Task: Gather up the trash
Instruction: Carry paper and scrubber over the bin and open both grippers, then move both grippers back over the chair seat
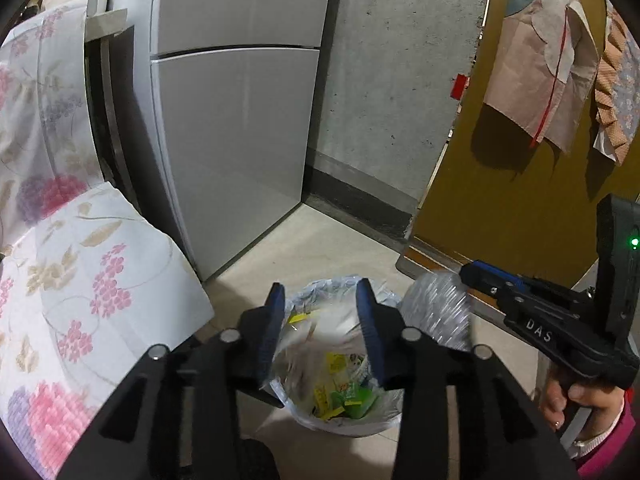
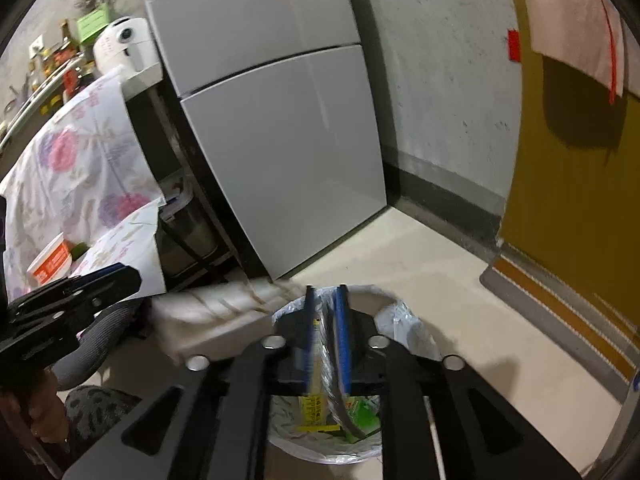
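Observation:
A small trash bin (image 1: 340, 416) lined with a clear plastic bag stands on the floor and holds yellow and green wrappers (image 1: 340, 392). My left gripper (image 1: 322, 312) is open and empty right above the bin. My right gripper (image 1: 466, 276) comes in from the right, shut on a crumpled clear plastic wrapper (image 1: 436, 312) held over the bin's right rim. In the right wrist view the right gripper (image 2: 325, 312) is pinched on the clear wrapper (image 2: 322, 344) above the bin (image 2: 408, 328); the left gripper (image 2: 112, 276) is at the left.
A grey fridge (image 1: 240, 120) stands behind the bin, beside a concrete wall (image 1: 396, 80). A floral cloth (image 1: 80, 280) covers a table at the left. A mustard door (image 1: 520, 200) with hanging cloths is at the right. An orange-labelled cup (image 2: 52, 260) sits on the table.

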`<state>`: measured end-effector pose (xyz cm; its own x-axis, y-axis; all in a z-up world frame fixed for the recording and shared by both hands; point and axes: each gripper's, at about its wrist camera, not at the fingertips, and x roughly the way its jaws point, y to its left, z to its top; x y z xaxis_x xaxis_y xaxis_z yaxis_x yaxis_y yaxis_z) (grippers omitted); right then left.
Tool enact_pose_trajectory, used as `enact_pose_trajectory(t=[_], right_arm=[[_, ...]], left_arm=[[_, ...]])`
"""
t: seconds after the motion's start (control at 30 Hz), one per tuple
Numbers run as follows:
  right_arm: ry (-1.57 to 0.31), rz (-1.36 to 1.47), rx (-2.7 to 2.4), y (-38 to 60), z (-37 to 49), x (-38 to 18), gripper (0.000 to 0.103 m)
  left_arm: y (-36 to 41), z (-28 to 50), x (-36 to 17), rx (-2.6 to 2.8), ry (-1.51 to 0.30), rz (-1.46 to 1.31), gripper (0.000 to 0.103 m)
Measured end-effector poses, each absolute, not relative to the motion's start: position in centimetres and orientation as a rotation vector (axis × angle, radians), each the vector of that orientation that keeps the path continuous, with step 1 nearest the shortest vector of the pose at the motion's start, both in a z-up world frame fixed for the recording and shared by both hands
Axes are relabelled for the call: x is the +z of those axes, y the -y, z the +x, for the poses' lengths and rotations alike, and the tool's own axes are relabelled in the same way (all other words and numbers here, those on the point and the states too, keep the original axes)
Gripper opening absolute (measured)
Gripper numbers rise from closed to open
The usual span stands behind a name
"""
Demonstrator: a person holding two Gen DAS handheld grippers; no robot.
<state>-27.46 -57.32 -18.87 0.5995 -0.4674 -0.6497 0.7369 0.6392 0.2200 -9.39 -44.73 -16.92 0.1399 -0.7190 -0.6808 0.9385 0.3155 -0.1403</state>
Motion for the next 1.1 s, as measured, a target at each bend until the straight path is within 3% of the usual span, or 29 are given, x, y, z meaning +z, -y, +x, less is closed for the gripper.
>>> enact_pose_trajectory(t=[0.07, 0.23, 0.57, 0.87, 1.1], right_arm=[[-0.59, 0.5, -0.732, 57.3, -27.3, -19.0, 0.039], [-0.569, 0.488, -0.75, 56.9, -27.5, -18.0, 0.039], [-0.431, 0.388, -0.704, 51.9, -25.5, -10.8, 0.039], [-0.478, 0.277, -0.444, 42.7, -16.7, -8.2, 0.039], [-0.549, 0.201, -0.244, 35.6, -9.5, -8.7, 0.042]], left_arm=[[44.7, -9.0, -17.1, -1.224, -0.748, 0.354, 0.04], [43.7, -8.0, -16.6, -1.188, -0.75, 0.335, 0.04], [37.2, -4.8, -13.0, -1.078, -0.693, 0.247, 0.04], [27.3, -1.5, -11.4, -0.886, -0.68, 0.237, 0.041], [18.4, 1.7, -11.4, -0.708, -0.727, 0.199, 0.047]])
